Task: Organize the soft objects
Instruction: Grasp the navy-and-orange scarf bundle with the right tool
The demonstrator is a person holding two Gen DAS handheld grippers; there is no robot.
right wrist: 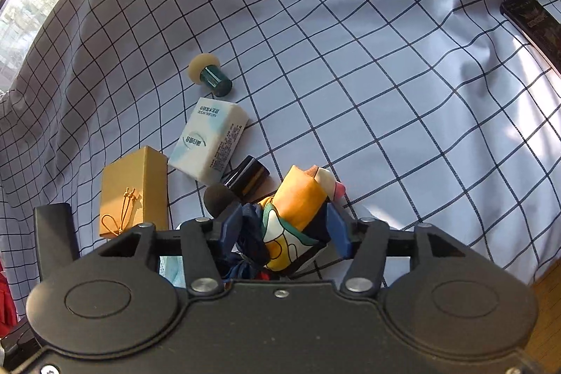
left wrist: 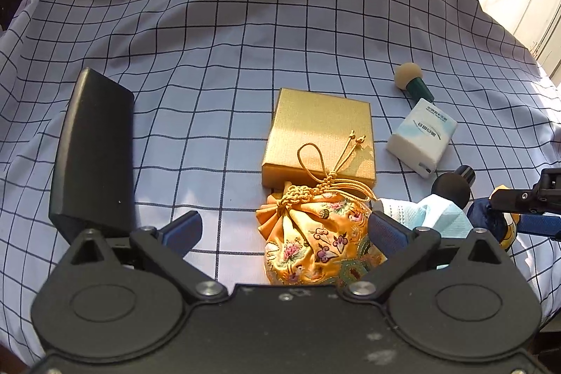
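- The left gripper point(left wrist: 284, 230) hangs wide open over the yellow embroidered satin drawstring pouch point(left wrist: 315, 240), gripping nothing; one blue pad point(left wrist: 385, 230) sits close at the pouch's side, though I cannot tell if it touches.
- The pouch lies just in front of the flat gold textured gift box point(left wrist: 319, 135), its knotted cord trailing onto the lid.
- The right gripper point(right wrist: 284, 230) straddles a rolled orange, white and navy patterned scarf point(right wrist: 298, 212), right of the box; the pads look slack, not pressing.
- The roll's long axis runs away from the camera, tilted right, its pink-tipped end farthest.
- My judgement: clear the jaws straight back so the soft roll stays put.
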